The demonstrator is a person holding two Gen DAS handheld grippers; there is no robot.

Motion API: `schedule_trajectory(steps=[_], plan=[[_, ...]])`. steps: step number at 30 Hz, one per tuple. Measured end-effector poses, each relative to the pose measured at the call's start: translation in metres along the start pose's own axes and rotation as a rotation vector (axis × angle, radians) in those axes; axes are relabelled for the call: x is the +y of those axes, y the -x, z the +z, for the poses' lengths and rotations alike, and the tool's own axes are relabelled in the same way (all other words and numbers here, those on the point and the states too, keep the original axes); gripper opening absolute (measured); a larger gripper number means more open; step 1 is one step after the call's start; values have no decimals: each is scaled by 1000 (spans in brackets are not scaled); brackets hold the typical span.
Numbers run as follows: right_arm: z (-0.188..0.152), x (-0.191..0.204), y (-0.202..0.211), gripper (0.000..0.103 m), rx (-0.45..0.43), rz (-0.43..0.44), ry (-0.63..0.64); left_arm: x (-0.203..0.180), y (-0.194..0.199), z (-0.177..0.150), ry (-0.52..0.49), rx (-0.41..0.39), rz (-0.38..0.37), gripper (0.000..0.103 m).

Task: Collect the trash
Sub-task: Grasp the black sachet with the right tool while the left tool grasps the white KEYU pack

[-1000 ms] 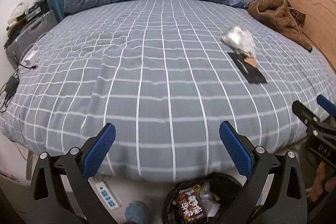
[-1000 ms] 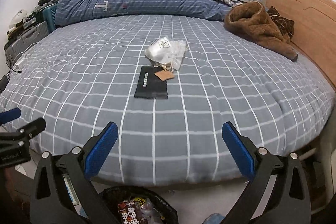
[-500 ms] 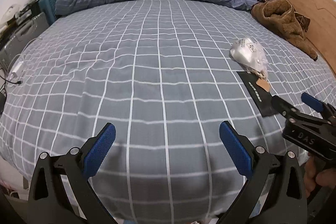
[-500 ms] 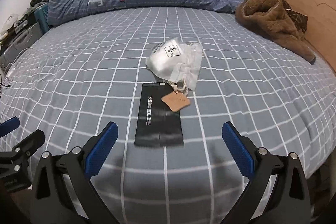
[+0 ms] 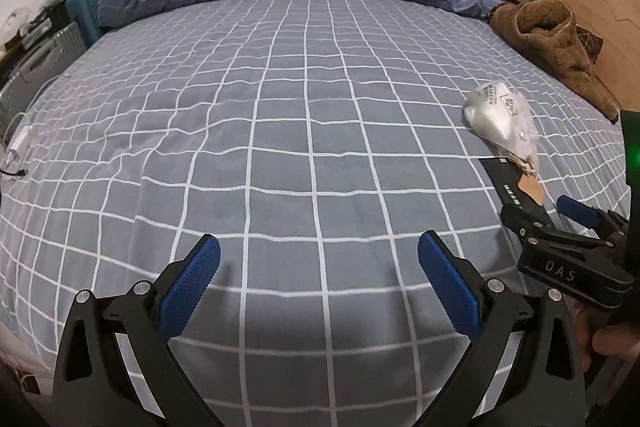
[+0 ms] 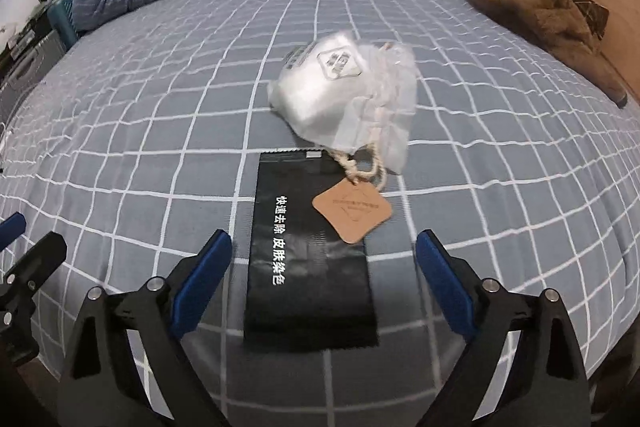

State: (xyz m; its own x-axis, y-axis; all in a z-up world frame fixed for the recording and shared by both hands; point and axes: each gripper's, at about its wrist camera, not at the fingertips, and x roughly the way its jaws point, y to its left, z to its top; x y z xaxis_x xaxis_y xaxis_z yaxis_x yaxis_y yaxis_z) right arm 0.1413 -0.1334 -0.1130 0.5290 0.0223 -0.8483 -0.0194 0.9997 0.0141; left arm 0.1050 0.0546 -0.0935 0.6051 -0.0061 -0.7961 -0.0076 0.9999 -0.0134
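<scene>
Right hand-held gripper [image 6: 323, 267] spread wide, empty, straddling black sachet [image 6: 310, 259] flat on bed [image 6: 160, 131]. Tan tag [image 6: 351, 213] and clear bag [image 6: 344, 95] overlapping sachet's far end. Left hand-held gripper [image 5: 319, 271] likewise open, empty. Bag contents indistinct.

Even, soft indoor light covers the bed sheet [image 6: 160, 131]; its grid lines bow toward the dark, vignetted corners. The clear plastic bag [image 6: 344, 99] on it looks slightly blurred.

Black packet [image 6: 310, 259] between wide-apart fingers [image 6: 202, 283]
</scene>
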Motion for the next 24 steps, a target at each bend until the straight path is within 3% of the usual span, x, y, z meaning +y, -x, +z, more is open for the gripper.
schedule_trajectory(steps=[8, 24], plan=[[5, 4, -6, 56, 17, 13, 1, 5, -9, 8, -5, 3, 4, 97], [-1, -8, 13, 41, 26, 46, 14, -10, -8, 22, -17, -20, -7, 97]])
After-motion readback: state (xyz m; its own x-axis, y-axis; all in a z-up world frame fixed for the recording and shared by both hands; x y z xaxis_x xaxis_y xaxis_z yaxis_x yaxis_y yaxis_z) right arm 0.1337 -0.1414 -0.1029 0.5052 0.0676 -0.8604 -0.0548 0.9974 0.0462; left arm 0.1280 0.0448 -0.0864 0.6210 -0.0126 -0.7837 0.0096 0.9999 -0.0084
